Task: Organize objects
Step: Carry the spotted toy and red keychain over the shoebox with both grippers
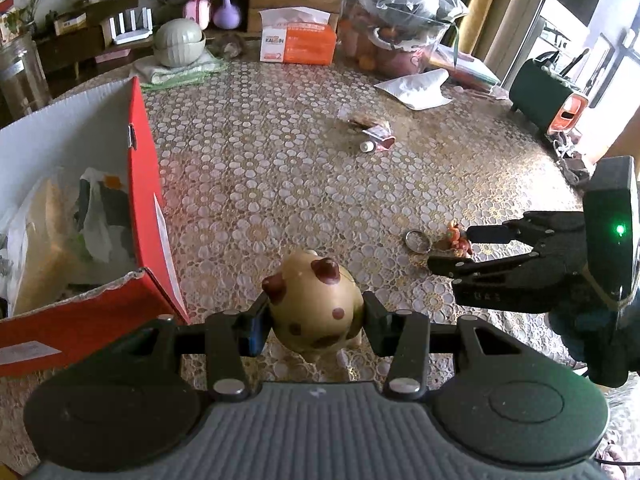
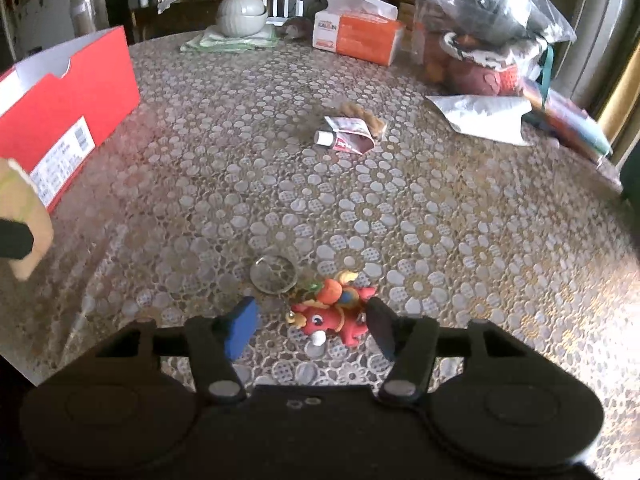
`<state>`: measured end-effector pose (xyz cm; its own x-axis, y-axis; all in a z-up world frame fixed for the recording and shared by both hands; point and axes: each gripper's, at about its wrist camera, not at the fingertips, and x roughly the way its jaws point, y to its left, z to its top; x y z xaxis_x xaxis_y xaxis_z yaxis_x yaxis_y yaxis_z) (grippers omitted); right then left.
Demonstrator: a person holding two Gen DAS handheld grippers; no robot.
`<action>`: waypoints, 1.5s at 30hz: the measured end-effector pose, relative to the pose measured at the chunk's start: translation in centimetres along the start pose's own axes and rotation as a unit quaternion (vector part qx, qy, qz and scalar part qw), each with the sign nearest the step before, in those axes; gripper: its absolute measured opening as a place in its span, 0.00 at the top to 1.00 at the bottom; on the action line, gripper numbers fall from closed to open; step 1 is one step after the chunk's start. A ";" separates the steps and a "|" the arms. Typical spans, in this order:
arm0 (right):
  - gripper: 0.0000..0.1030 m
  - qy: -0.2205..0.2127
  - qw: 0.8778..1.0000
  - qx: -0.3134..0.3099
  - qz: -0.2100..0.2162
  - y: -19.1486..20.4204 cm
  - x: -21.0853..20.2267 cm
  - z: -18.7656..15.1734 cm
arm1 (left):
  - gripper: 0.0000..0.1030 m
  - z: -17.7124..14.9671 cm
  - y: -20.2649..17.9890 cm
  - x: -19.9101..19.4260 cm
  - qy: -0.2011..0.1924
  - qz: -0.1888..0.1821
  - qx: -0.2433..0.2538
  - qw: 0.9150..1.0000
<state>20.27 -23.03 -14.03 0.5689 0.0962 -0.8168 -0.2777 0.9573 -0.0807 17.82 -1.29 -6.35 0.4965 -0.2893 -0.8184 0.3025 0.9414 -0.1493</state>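
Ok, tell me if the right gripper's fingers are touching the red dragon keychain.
Apart. The right wrist view shows the right gripper open, with tablecloth visible between each finger and the red dragon keychain.

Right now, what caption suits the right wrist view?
Open right gripper straddling a red dragon keychain on the lace tablecloth.

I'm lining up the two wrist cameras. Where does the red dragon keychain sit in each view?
Left wrist view: the red dragon keychain lies at right of centre, at the tips of the right tongs, its ring toward the left.
Right wrist view: the keychain is low in the middle, between the open fingers.
Shared landmark: the red shoebox at left in both.
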 end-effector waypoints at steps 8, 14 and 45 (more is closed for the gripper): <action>0.65 -0.006 1.000 0.000 0.004 -0.7 -0.5 -0.3 | 0.55 0.1 -0.4 -0.1 0.001 0.002 0.002 1.000; 0.65 -0.024 1.000 0.012 0.013 -0.8 -2.5 0.0 | 0.56 0.3 -0.5 -0.4 0.000 0.002 -0.005 1.000; 0.65 -0.120 0.983 -0.070 0.124 11.5 -16.2 9.2 | 0.55 1.1 5.7 -11.2 -0.080 0.034 -0.013 0.996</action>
<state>15.02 -11.10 3.54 0.6319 0.3986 -0.6647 -0.5248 0.8511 0.0114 14.86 7.14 2.53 0.6394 -0.2467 -0.7282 0.2443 0.9632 -0.1118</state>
